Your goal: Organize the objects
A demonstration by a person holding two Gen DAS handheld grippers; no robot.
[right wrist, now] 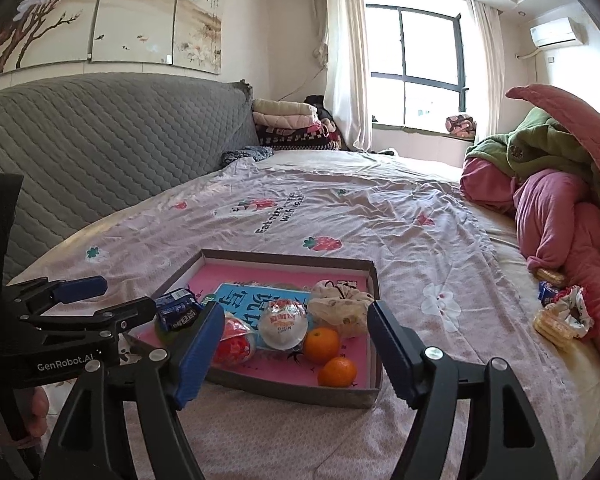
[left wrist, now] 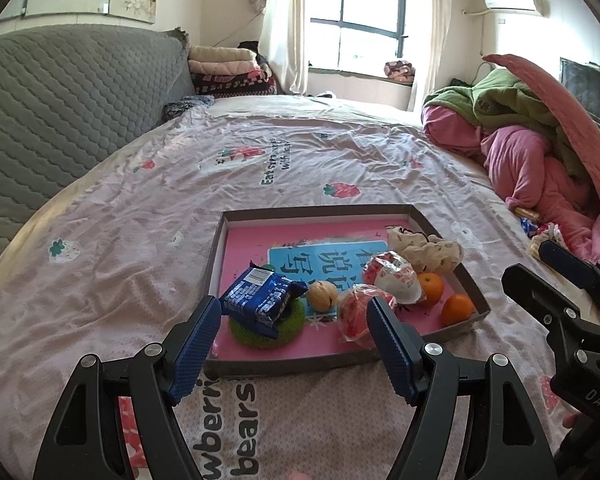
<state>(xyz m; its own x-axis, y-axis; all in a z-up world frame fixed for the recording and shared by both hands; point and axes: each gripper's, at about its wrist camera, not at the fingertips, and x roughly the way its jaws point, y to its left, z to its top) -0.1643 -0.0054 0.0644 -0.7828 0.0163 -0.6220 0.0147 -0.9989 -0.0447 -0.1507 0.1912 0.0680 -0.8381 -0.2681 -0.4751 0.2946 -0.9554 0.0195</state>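
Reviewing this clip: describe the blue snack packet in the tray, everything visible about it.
The blue snack packet is a glossy, crinkled foil-like wrapper, dark blue with white print and a white barcode label at its far end. It looks sealed and full. It lies tilted on top of a green bristly round pad at the near-left corner of the shallow tray, beside a walnut. The left gripper is open in front of it, not touching it.
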